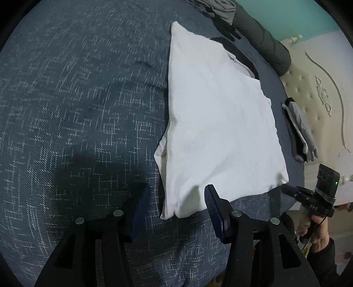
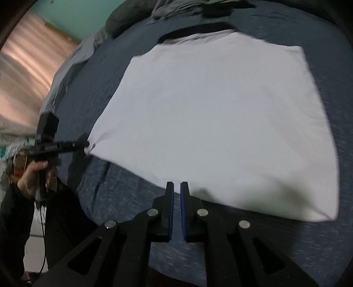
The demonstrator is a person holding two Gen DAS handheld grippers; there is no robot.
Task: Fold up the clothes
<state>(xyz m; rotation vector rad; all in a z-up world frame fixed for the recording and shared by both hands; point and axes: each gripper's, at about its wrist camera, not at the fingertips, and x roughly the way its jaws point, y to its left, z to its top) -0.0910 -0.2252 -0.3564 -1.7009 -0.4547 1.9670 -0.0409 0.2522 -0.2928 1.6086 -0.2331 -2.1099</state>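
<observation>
A white folded garment (image 1: 216, 123) lies flat on the blue flecked bed cover (image 1: 77, 110). My left gripper (image 1: 176, 198) is open just over the garment's near corner, which lies between the two fingers without the pads pressing on it. In the right wrist view the same garment (image 2: 216, 114) fills the middle, and the left gripper (image 2: 85, 144) points at its left corner. My right gripper (image 2: 177, 187) is shut with nothing between its pads, its tips at the garment's near edge. It also shows in the left wrist view, where the right gripper (image 1: 289, 189) sits beside the garment's right corner.
A black garment (image 1: 240, 53) lies under the white one's far end. Dark and grey clothes (image 2: 181, 8) are piled at the far side of the bed. A grey folded piece (image 1: 302, 128) rests by the cream headboard (image 1: 320, 92). The bed's edge runs close below both grippers.
</observation>
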